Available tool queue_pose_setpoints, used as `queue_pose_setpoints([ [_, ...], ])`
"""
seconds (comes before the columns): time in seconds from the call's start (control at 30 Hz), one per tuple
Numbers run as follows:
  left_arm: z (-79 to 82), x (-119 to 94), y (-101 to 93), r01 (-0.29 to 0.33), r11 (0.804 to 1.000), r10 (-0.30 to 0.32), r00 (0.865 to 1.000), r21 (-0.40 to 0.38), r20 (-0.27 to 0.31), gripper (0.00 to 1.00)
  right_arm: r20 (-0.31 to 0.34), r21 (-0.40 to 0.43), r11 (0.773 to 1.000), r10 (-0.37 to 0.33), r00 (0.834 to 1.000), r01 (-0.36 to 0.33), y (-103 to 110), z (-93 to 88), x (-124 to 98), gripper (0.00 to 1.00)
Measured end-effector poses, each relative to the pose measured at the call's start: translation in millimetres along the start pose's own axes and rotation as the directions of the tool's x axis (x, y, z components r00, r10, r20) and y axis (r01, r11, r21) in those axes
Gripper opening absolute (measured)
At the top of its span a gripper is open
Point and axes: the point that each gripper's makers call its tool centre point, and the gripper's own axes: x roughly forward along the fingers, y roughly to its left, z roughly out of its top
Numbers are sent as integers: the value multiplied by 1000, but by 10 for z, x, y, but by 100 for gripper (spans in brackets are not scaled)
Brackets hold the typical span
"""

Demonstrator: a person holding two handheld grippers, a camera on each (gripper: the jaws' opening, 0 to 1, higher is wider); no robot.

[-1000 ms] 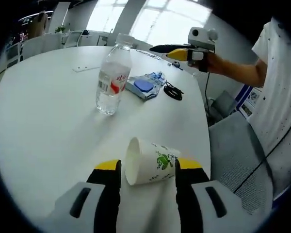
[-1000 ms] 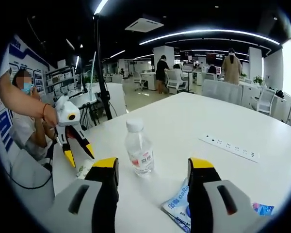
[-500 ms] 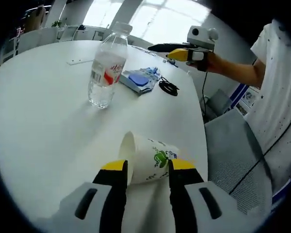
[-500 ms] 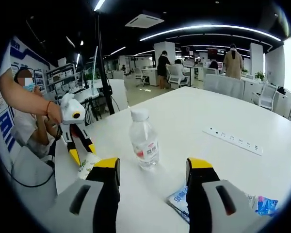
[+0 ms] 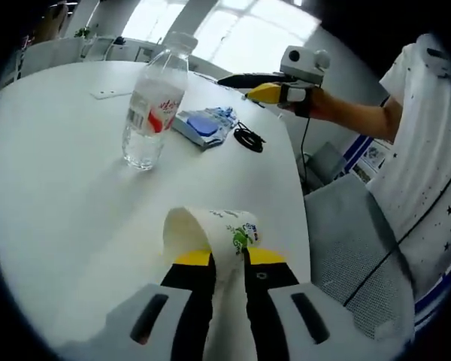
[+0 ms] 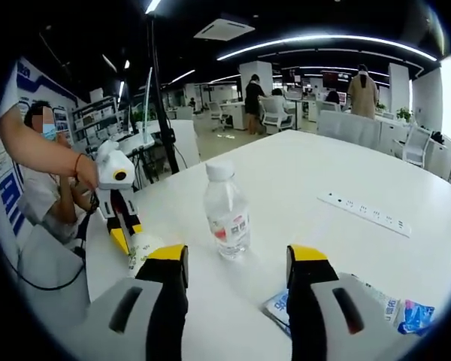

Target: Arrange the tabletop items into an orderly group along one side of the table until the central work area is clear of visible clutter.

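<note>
White paper cup (image 5: pixel 210 229) with a green print, lying on its side near the table's edge, is being pinched between the yellow-tipped jaws of the left gripper (image 5: pixel 228 258), which are closing on its wall; in the right gripper view the same cup (image 6: pixel 141 247) is showing beneath that gripper (image 6: pixel 125 235), held by a person's hand (image 6: pixel 83 174). Clear plastic water bottle (image 5: pixel 150 104) with a red-and-white label is standing upright further in on the white table (image 5: pixel 52 173), well apart from the cup. Blue-and-white packet (image 5: pixel 203 124) is lying flat beyond the bottle, with a coiled black cable (image 5: pixel 248 139) just beside it. White power strip (image 6: pixel 364 213) is lying flat toward the far side of the table. Right gripper (image 6: pixel 235 259) is hovering above the tabletop with its jaws standing wide apart, gripping nothing, the bottle (image 6: pixel 226 210) appearing between them.
</note>
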Motion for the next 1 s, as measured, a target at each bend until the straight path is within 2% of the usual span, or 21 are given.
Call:
queue_pose_setpoints([
  [0.1, -9, 8, -40, 8, 1000, -8, 1000, 17, -10, 0, 1, 3, 1000, 6, 1000, -6, 23, 3, 4, 51],
  [0.33, -17, 4, -110, -10, 997, 15, 998, 77, -55, 0, 8, -2, 1000, 20, 1000, -20, 80, 42, 1, 51],
  [0.5, 69, -28, -202, -42, 990, 51, 996, 138, -67, 0, 17, -9, 1000, 25, 1000, -24, 104, 107, -30, 51],
  [0.83, 287, -41, -439, -101, 959, 130, 987, 265, -94, 0, 27, -45, 998, 43, 999, -42, 198, 232, -153, 50],
  [1.0, 402, -10, -571, -141, 928, 192, 974, 345, -118, 0, 30, -69, 996, 58, 998, -56, 277, 306, -257, 48],
])
